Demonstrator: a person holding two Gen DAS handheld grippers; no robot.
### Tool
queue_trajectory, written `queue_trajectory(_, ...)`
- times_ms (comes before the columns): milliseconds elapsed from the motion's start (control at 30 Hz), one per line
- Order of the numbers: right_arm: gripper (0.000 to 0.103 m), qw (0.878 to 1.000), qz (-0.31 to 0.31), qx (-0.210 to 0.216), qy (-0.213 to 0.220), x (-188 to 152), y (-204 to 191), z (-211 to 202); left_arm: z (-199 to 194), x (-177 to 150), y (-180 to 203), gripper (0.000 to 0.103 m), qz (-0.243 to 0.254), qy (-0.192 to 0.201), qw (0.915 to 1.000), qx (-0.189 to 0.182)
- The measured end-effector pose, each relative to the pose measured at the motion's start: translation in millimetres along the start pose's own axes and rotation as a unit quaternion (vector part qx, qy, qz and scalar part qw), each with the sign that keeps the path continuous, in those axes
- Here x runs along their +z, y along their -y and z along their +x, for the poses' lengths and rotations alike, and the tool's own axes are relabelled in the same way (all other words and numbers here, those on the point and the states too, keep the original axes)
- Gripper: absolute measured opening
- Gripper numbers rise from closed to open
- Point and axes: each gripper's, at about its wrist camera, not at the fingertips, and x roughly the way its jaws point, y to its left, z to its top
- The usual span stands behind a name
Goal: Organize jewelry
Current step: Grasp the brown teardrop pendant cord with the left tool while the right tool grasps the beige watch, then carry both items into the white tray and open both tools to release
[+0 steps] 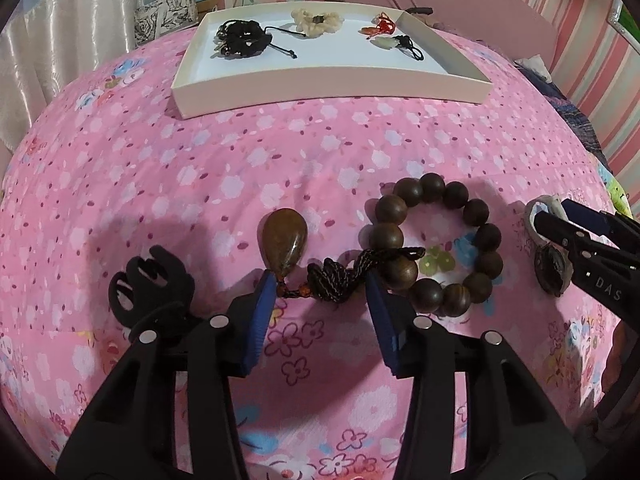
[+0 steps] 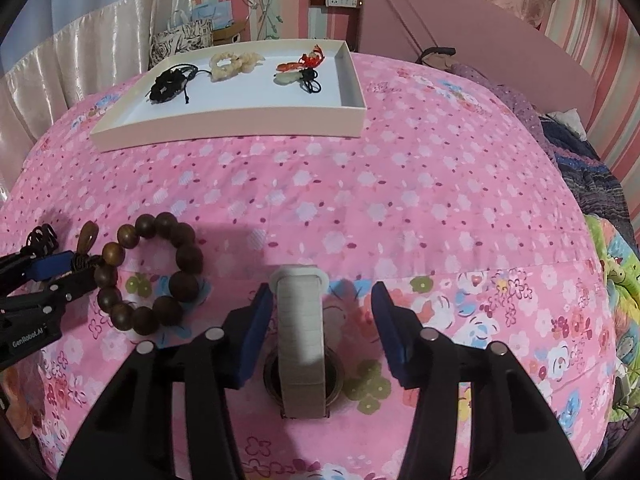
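Tray (image 1: 320, 80) is set at the far side of the pink flowered bedspread (image 1: 200, 168). Four pieces are already laid in it: a black cord bracelet (image 1: 240, 38), a cream bead bracelet (image 1: 316, 20), a red knotted charm (image 1: 380, 24) and a pale pendant on black cord (image 1: 394, 43). The sorting is judged roughly half done.

Four pieces are left on the bedspread, near the grippers and well apart from the tray: a black hair claw (image 1: 148, 284), a brown teardrop pendant (image 1: 285, 242) with a dark braided cord (image 1: 348, 272), a wooden bead bracelet (image 1: 436, 244) and a watch (image 2: 300, 340).

Left gripper (image 1: 320, 284): fingers spread wide, nothing held. The braided cord lies between the blue pads (image 1: 262, 312); the pendant's narrow end is just beside the left pad, and the right pad is just beside a bracelet bead. Contact cannot be told.

Right gripper (image 2: 322, 304): fingers spread wide, nothing held. The watch lies between them, its pale strap close against the left pad, well clear of the right one.

Pendant: glossy, mottled brown, with small orange beads where the cord joins. The cord is bunched in loose kinks and one end trails over the bracelet. Bracelet: large round dark beads in a closed ring. Watch: grey-white ribbed strap, dark round case facing down.
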Motion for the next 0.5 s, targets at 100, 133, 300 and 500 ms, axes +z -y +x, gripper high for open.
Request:
queue_trajectory(100,0.051,1.0,0.0,0.0,0.001,-0.4,-0.4,0.0,1.0,0.4,-0.7,0.04,0.001,0.004,1.0,0.002)
queue_trajectory(133,0.051,1.0,0.0,0.0,0.0,-0.5,-0.4,0.5,1.3,0.7,-0.8,0.037,0.001,0.005,1.0,0.003)
queue_trajectory(300,0.044,1.0,0.002,0.005,-0.005,-1.2,-0.5,1.6,0.8,1.7,-7.6,0.013,-0.009,0.008,0.9999,0.007)
queue_trajectory(500,0.035,1.0,0.001,0.009,-0.007,-1.8,-0.2,2.0,-0.2,-0.1,-9.6,0.013,-0.013,0.01,0.9999,0.005)
